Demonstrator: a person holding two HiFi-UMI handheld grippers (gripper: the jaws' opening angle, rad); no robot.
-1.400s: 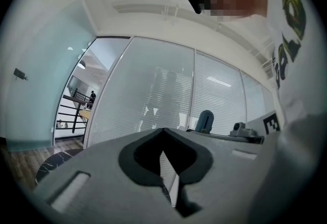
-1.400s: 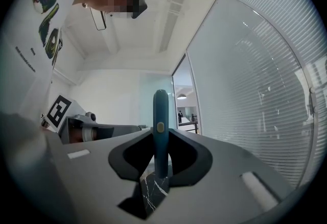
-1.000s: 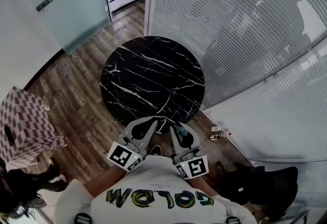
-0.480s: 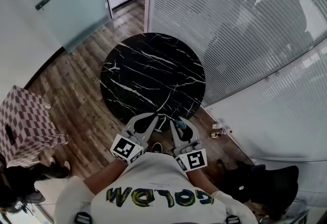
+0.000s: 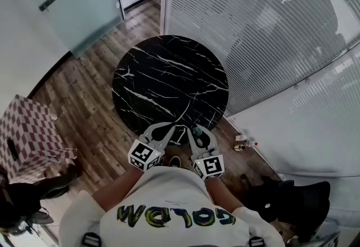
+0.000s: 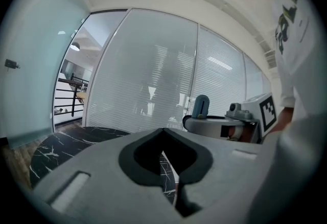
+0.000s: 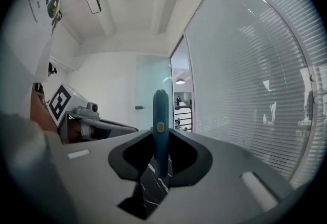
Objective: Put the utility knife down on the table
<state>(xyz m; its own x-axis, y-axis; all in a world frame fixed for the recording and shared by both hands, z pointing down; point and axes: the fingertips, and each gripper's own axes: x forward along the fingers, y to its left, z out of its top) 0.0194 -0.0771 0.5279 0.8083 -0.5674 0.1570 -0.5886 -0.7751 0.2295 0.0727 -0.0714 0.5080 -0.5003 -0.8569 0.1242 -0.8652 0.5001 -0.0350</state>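
A teal utility knife (image 7: 161, 126) stands upright between the jaws of my right gripper (image 7: 161, 141), which is shut on its handle. In the head view that gripper (image 5: 194, 131) hangs at the near edge of the round black marble table (image 5: 169, 80), the knife (image 5: 196, 130) a small teal spot at its tips. Just left of it my left gripper (image 5: 171, 126) has its fingers together and holds nothing. The left gripper view shows its jaws (image 6: 164, 131) closed to a thin slit, with the knife (image 6: 201, 106) and right gripper (image 6: 225, 123) off to the right.
A pink checkered box (image 5: 28, 136) sits on the wood floor at the left. Glass partitions with blinds (image 5: 264, 32) curve round the table's right and far sides. A black bag (image 5: 292, 201) and small items (image 5: 242, 142) lie on the floor at the right.
Both grippers have sunk lower and drawn back toward my torso at the table's near edge. The knife stays upright in the right gripper.
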